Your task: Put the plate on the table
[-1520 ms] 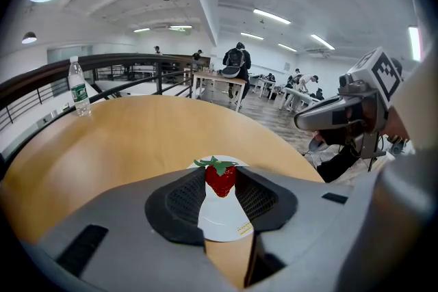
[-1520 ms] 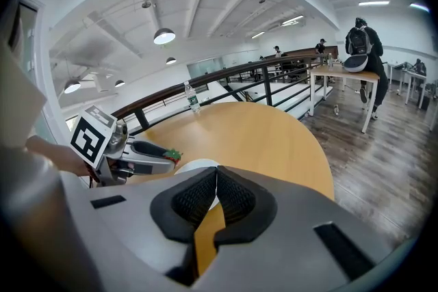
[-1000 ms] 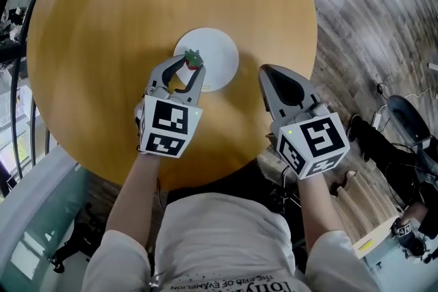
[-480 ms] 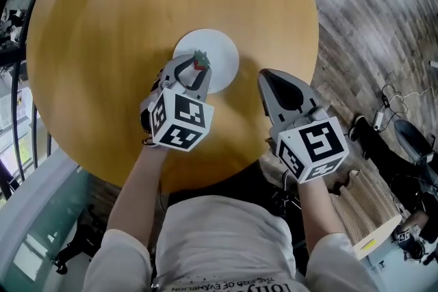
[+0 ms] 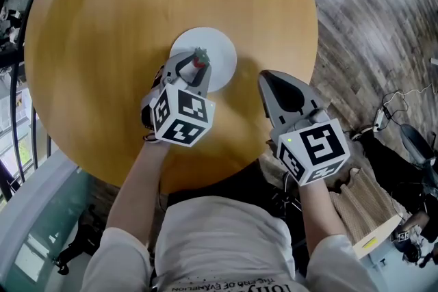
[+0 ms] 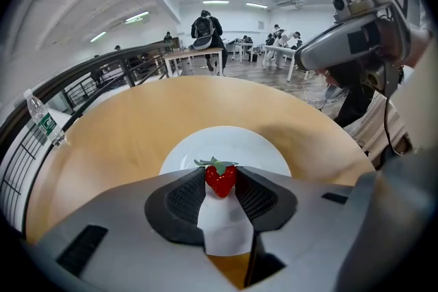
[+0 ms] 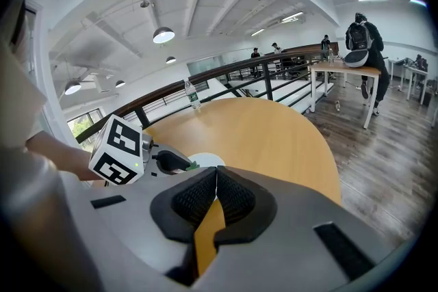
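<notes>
A white plate [image 5: 217,55] [image 6: 236,146] lies flat near the middle of the round wooden table [image 5: 109,31]. My left gripper [image 5: 198,61] [image 6: 222,181] is shut on a small red strawberry [image 5: 199,63] [image 6: 220,179] with a green top, and holds it just over the plate's near edge. My right gripper [image 5: 268,76] [image 7: 214,178] is shut with nothing between its jaws; it hangs over the table's right front edge, apart from the plate. In the right gripper view the plate [image 7: 209,160] shows partly behind the left gripper [image 7: 176,159].
A railing with a plastic bottle [image 6: 42,121] runs beyond the table's far edge. More tables and people [image 6: 204,29] stand far off. Wooden floor [image 5: 369,17] lies to the right, with cables and gear at the lower right.
My left gripper has carried the strawberry a little forward and leftward-up over the plate's near edge, and its cube has tilted. The right gripper has stayed in place.
</notes>
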Demonstrator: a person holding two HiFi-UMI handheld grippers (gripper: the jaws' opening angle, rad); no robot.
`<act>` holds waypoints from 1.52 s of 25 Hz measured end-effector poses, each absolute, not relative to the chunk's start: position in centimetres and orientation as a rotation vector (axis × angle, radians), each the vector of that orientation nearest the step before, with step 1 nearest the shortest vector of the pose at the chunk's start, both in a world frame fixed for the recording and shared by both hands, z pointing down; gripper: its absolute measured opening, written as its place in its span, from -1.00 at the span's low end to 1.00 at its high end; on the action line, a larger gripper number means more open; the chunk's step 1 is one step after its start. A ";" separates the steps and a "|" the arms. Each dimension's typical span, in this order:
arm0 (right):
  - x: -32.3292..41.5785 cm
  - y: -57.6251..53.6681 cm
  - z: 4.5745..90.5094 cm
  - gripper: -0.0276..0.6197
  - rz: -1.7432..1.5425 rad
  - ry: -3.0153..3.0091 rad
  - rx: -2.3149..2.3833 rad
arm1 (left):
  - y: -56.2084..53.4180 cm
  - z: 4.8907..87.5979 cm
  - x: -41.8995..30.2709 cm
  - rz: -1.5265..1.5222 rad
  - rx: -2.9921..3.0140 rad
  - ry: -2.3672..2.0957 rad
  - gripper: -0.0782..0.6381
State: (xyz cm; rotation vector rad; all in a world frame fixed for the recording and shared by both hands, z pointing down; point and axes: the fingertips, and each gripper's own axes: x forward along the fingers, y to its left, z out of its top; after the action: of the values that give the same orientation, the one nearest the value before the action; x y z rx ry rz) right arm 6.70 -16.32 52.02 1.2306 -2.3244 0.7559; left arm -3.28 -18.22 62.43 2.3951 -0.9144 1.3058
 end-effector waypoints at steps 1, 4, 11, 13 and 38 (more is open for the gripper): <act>6.7 -16.4 52.1 -0.84 0.758 -2.321 1.231 | -18.3 62.5 -3.4 1.307 2.394 -0.918 -0.37; 6.6 -16.4 52.1 -0.84 0.757 -2.320 1.230 | -18.5 62.5 -3.3 1.305 2.391 -0.927 -0.37; 6.4 -15.7 51.9 -0.84 0.753 -2.334 1.214 | -18.2 62.7 -3.2 1.297 2.378 -0.934 -0.31; 6.2 -15.7 51.9 -0.84 0.752 -2.338 1.210 | -18.3 62.6 -3.5 1.290 2.375 -0.942 -0.29; 8.9 -14.3 49.0 -0.84 0.700 -2.378 1.195 | -15.1 54.5 -3.1 0.857 2.323 -1.133 -0.45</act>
State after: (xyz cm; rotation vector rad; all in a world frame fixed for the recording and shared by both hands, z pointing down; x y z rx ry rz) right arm 8.88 -14.32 49.04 1.1949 -2.3782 0.7002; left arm -3.12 -15.11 54.46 2.3232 -1.1330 0.8569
